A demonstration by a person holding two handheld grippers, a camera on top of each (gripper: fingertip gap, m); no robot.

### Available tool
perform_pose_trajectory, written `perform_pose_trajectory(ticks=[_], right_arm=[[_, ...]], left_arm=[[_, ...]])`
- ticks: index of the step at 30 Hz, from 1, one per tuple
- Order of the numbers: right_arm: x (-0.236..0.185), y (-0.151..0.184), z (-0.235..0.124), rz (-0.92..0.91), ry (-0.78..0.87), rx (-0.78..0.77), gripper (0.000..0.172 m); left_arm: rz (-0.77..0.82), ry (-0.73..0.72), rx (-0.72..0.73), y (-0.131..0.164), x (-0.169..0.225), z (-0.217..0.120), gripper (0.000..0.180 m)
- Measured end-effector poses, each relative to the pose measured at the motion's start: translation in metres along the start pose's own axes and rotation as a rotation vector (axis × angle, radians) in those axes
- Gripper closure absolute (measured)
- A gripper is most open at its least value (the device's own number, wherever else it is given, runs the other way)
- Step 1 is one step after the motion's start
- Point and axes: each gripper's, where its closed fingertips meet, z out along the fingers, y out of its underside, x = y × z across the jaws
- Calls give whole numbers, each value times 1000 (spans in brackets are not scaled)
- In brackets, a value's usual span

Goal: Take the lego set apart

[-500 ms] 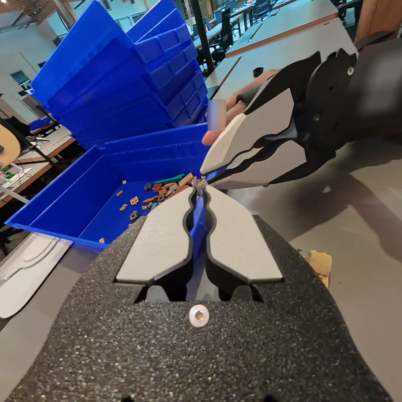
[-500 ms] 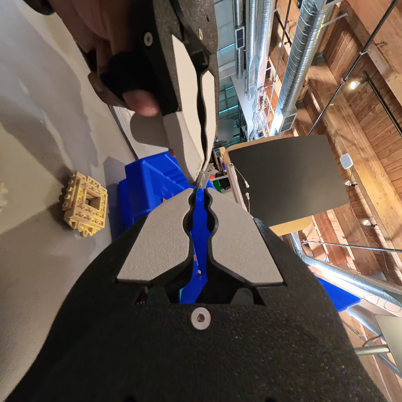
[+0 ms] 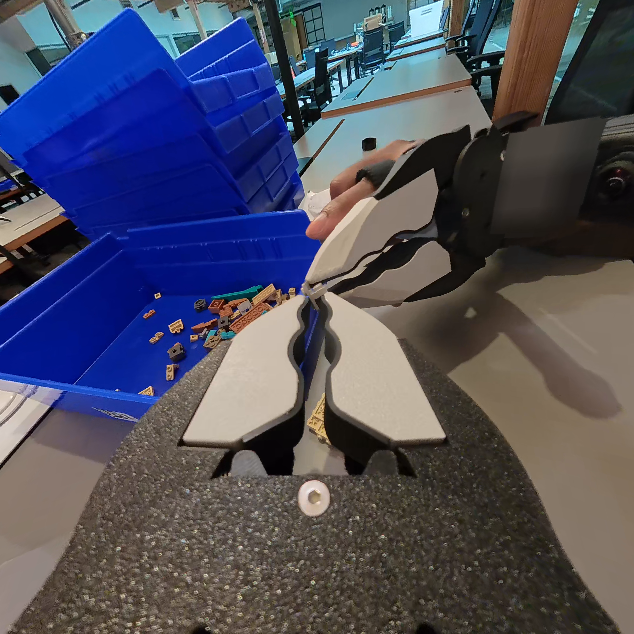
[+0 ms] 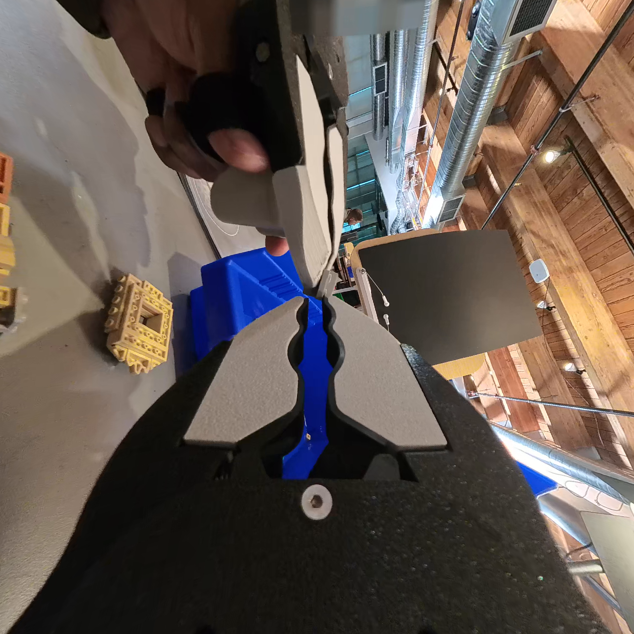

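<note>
grey tabletop carries an open blue bin with loose small bricks on its floor. just above the bin's near right corner both grippers meet tip to tip. the left gripper is nearly pressed together, pinching the lower end of a small grey piece; the right gripper pinches its upper end from the side away from the bin. i judge the two should hold steady and keep aligned, because the piece is tiny. a tan square build lies on the table beside the bin.
</note>
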Motion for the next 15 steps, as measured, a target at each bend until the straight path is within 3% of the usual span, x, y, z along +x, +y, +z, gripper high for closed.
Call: perform_pose_trajectory(ticks=[15], right_arm=[[-2, -4, 1, -8, 2, 3, 165]], left_arm=[[1, -12, -29, 4, -1, 3, 175]])
